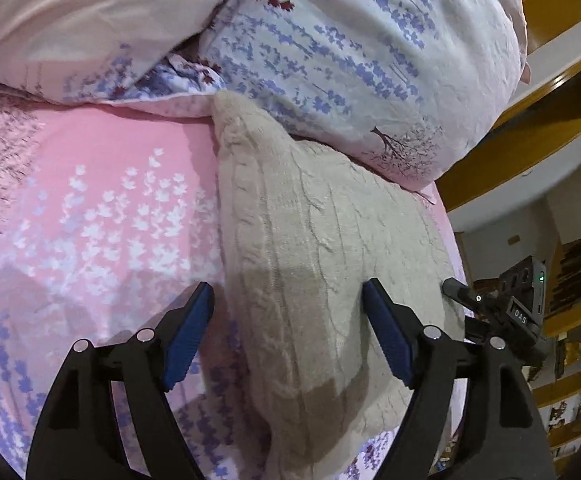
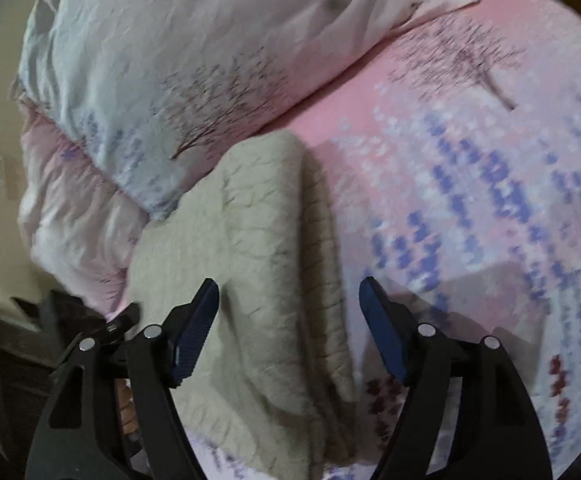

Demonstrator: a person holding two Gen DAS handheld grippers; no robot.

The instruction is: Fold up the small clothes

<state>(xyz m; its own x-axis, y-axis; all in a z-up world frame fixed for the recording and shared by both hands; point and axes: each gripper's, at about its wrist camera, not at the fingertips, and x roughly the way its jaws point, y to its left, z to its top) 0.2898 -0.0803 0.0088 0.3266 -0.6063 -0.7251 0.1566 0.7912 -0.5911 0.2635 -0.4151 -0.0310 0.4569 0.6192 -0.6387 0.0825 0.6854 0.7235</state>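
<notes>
A beige cable-knit garment lies folded in a long shape on the pink floral bed sheet. My left gripper is open and empty, hovering over the garment's near left edge. In the right wrist view the same garment lies with a fold ridge along its right side. My right gripper is open and empty above the garment's near part. The other gripper shows at the right of the left wrist view and at the lower left of the right wrist view.
A bunched quilt with purple flowers and tree prints lies against the garment's far end; it also shows in the right wrist view. Wooden shelving stands past the bed's right edge. The sheet spreads beside the garment.
</notes>
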